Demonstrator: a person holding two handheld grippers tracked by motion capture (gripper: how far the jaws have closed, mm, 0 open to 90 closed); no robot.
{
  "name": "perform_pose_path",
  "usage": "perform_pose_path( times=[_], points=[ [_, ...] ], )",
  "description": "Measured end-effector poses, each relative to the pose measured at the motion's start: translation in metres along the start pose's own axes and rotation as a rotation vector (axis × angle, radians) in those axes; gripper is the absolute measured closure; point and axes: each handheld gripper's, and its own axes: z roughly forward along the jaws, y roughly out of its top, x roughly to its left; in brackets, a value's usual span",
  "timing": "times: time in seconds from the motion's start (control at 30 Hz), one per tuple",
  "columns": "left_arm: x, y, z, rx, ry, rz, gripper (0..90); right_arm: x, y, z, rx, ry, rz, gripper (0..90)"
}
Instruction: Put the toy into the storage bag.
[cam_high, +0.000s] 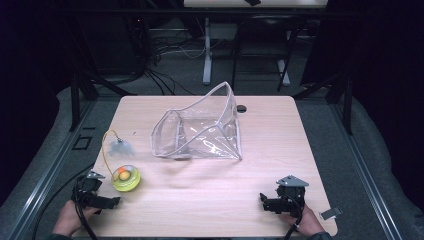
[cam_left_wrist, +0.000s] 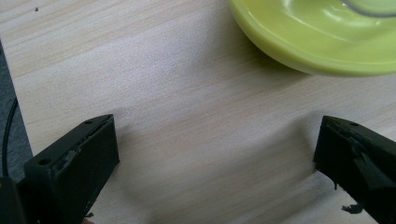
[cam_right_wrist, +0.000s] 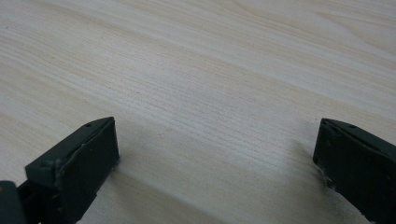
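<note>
light: bright tabletop (cam_high: 210, 185), dark surround | shadows: soft | focus: close views slightly blurred

Pale wooden table (cam_high: 200, 190) with clear plastic pouch (cam_high: 200, 132), yellow-green dish (cam_high: 126, 178) and small grey clip (cam_high: 330, 213).

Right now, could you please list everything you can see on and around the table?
Clear plastic bag: one, transparent, lying open at the table's middle, far side.
Yellow-green dish: one, near left, an orange piece inside; seen close in the left gripper view.
Yellow cord: one, looping up from the dish.
Metal clip: one, grey, near right corner.
Table: one, light wood.
Cables: several, black, on the floor beyond.
Left tongs: black, open, near left edge.
Right tongs: black, open, near right.
Hands: two, holding the tongs.
</note>
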Motion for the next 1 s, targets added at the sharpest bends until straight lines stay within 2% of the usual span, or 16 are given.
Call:
perform_pose_path(
  times=[0.4,0.43,0.47,0.5,0.53,0.63,0.73,0.83,0.87,1.0],
  points=[
    [0.0,-0.001,0.0,-0.006,-0.001,0.0,0.0,0.0,0.0,0.0,-0.001,0.002,0.0,0.0],
    [0.0,-0.001,0.0,-0.002,-0.003,0.003,0.0,0.0,0.0,0.0,-0.002,0.001,0.0,0.0],
    [0.0,0.001,-0.001,0.029,-0.016,0.027,0.0,0.0,0.0,0.0,0.001,-0.002,-0.001,0.0],
    [0.0,0.001,-0.001,0.029,-0.016,0.027,0.0,0.0,0.0,0.0,0.001,-0.002,-0.001,0.0],
    [0.0,0.002,-0.002,0.053,-0.018,0.043,0.0,0.0,0.0,0.0,0.001,-0.004,0.001,0.0],
    [-0.001,0.003,-0.003,0.071,-0.026,0.048,0.0,0.0,0.0,0.0,0.001,-0.004,0.001,0.0],
    [-0.002,0.005,-0.009,0.052,-0.037,0.043,0.0,0.0,0.0,0.0,0.0,-0.003,0.001,0.0],
    [-0.004,0.008,-0.018,0.01,-0.037,0.029,0.0,0.0,-0.001,0.0,-0.002,-0.005,0.001,0.0],
    [-0.006,0.011,-0.024,-0.011,-0.039,0.028,0.0,0.001,-0.001,-0.001,-0.005,-0.009,0.004,0.0],
    [-0.008,0.013,-0.03,-0.041,-0.035,0.039,0.0,0.001,-0.002,-0.002,0.0,-0.004,0.002,0.0]
  ],
)
